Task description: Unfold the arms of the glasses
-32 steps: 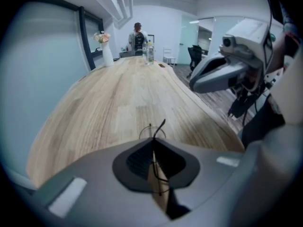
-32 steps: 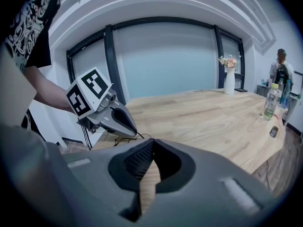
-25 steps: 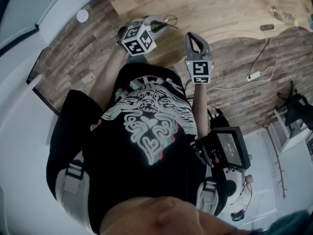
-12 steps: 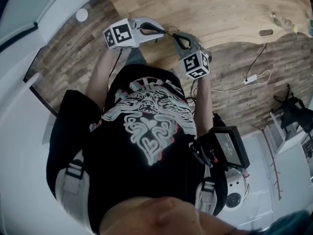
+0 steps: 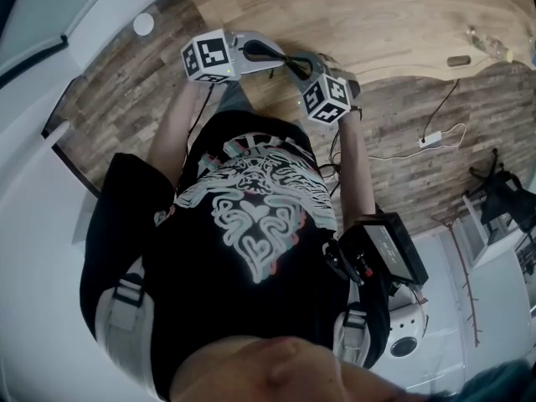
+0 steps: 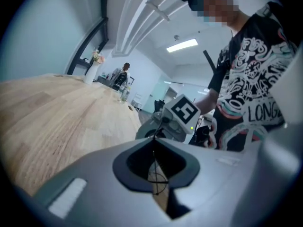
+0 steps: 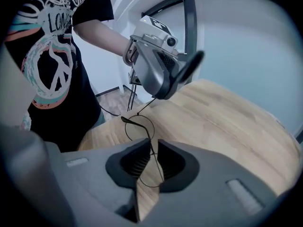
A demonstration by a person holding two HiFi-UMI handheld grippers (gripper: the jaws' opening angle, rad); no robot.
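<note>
Thin black wire-rimmed glasses (image 7: 127, 125) hang just above the near edge of the wooden table (image 7: 227, 122), held between both grippers. My right gripper (image 7: 151, 142) is shut on the frame beside a round lens. My left gripper (image 7: 156, 96) faces it from above and is shut on the end of one thin arm, which runs as a taut wire down to the frame. In the left gripper view that wire (image 6: 154, 174) stands in the closed left gripper (image 6: 154, 138), with the right gripper (image 6: 163, 126) just beyond. In the head view the left gripper (image 5: 280, 54) and right gripper (image 5: 301, 64) almost touch.
The table (image 5: 377, 15) curves off to the right, with a bottle (image 5: 486, 36) and a small dark object (image 5: 456, 59) far along it. A cable and power strip (image 5: 431, 138) lie on the plank floor. A vase (image 6: 92, 65) and a distant person (image 6: 124, 74) are far off.
The right gripper has swung up and left from its separate spot to meet the left gripper and has closed on the glasses frame. The left gripper shifted slightly left and turned.
</note>
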